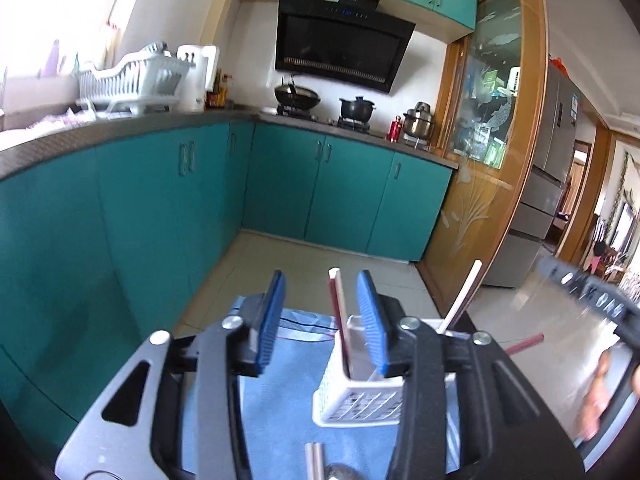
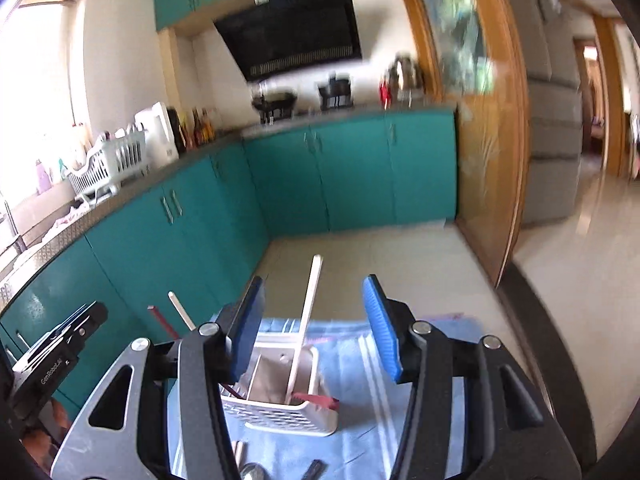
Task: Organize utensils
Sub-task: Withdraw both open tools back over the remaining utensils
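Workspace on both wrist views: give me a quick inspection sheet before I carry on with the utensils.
Surface: blue cloth with white stripes, spread over the work surface.
Job's things: white slotted utensil holder upright on the cloth; white chopstick and red chopstick stand in it; more utensil ends lie on the cloth at the near edge, too cut off to identify.
Clutter: nothing seen on the cloth besides these.
Grippers: left gripper open, the red chopstick in line with its gap; right gripper open above the holder, nothing gripped.
Cables: nothing seen.
Surroundings: teal cabinets, dish rack, range hood, pots on the stove.
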A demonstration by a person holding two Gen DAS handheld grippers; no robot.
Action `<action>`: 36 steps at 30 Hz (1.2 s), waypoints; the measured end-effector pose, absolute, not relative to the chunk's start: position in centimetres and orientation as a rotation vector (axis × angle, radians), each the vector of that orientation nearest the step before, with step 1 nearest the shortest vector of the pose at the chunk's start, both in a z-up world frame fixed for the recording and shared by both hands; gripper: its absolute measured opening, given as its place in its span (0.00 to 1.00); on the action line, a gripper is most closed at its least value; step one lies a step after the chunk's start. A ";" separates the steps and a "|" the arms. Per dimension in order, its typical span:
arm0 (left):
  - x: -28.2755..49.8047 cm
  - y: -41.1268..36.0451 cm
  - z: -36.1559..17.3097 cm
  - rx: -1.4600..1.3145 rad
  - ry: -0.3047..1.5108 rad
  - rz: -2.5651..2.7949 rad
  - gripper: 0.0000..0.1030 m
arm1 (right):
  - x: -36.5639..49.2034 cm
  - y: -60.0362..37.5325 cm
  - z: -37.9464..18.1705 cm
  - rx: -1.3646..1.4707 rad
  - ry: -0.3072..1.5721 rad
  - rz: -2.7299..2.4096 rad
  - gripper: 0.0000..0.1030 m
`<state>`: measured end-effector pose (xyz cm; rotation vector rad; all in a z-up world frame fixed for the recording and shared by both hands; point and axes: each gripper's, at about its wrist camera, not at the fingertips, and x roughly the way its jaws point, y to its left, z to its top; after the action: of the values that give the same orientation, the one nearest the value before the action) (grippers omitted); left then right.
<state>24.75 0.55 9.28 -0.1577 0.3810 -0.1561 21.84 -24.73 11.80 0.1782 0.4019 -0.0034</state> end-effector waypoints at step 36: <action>17.5 1.9 -9.8 -0.003 0.951 -0.140 0.66 | 22.7 -21.6 -13.4 0.166 1.023 0.045 0.32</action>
<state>17.49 1.86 -9.83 -0.0027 0.9514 -0.1404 22.67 -21.64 -13.39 0.1658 1.0229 0.0454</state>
